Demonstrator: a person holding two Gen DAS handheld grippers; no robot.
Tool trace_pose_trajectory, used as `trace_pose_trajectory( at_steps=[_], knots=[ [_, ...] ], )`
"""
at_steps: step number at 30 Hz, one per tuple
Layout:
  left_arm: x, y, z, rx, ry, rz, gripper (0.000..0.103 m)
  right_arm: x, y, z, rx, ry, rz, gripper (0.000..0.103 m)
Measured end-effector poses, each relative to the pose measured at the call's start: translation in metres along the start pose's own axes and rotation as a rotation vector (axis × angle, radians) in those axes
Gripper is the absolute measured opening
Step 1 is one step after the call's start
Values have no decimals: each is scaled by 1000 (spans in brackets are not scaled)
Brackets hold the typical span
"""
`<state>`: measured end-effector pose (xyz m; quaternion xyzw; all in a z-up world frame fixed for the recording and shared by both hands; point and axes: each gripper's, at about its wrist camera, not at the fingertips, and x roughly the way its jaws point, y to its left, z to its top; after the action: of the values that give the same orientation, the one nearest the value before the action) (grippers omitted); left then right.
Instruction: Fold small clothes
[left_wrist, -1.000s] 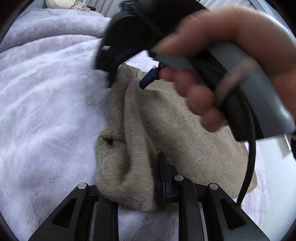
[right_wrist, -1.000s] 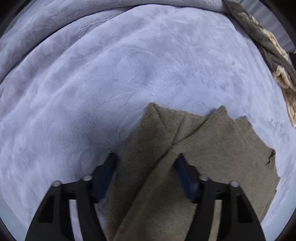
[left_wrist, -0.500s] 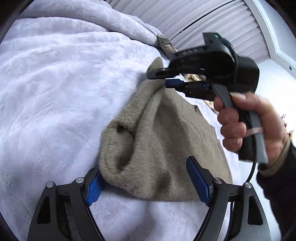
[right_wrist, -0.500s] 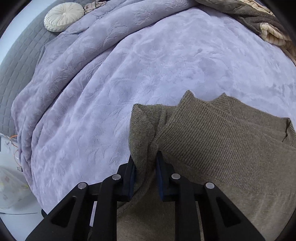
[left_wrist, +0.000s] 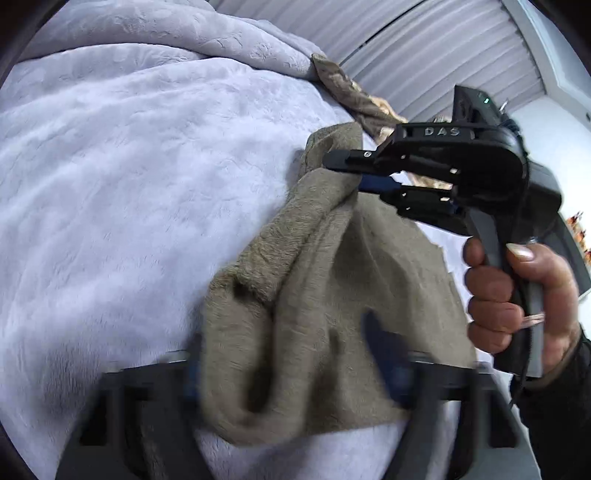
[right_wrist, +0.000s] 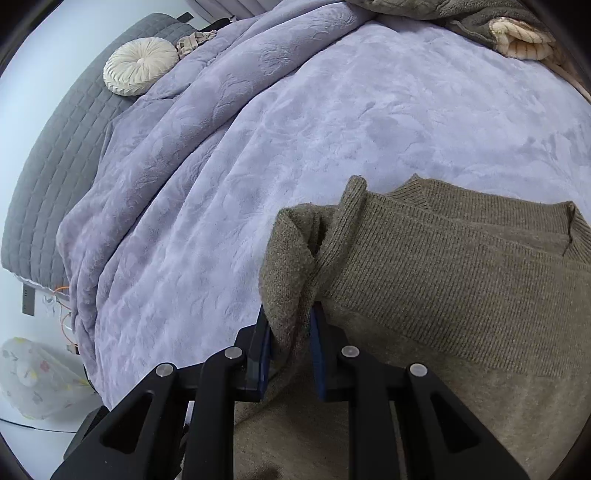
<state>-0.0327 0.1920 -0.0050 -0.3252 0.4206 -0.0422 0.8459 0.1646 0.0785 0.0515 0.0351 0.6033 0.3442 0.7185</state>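
Note:
An olive-brown knit sweater (right_wrist: 461, 273) lies partly folded on a lilac bedspread (right_wrist: 332, 122). My right gripper (right_wrist: 290, 332) is shut on a bunched corner of the sweater; in the left wrist view it (left_wrist: 349, 171) pinches that corner and lifts it off the bed. The sweater (left_wrist: 332, 295) hangs in folds from there toward my left gripper (left_wrist: 284, 354), whose blurred jaws stand wide apart around the near folded edge without pinching it.
The lilac bedspread (left_wrist: 129, 166) covers the bed, with a raised fold along the far side. A round cream cushion (right_wrist: 138, 66) sits on a grey quilted headboard (right_wrist: 62, 147). A pile of brown and cream clothes (right_wrist: 509, 33) lies at the far right.
My left gripper opened and released the sweater's near edge, then stayed open and blurred. My right gripper shut on the far corner and lifted it higher.

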Motion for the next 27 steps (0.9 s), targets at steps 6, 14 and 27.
trace_pose_trajectory(
  at_steps=[6,14,27],
  knots=[
    [13,-38,5,130,10,124,19,-5,0,2,-23,8,-21,20],
    [6,-69,-3,245,10,280,19,-21,4,1,-53,-13,-54,20],
    [1,-102,-7,297,9,382,19,-45,2,2,-92,-28,-80,20]
  ],
)
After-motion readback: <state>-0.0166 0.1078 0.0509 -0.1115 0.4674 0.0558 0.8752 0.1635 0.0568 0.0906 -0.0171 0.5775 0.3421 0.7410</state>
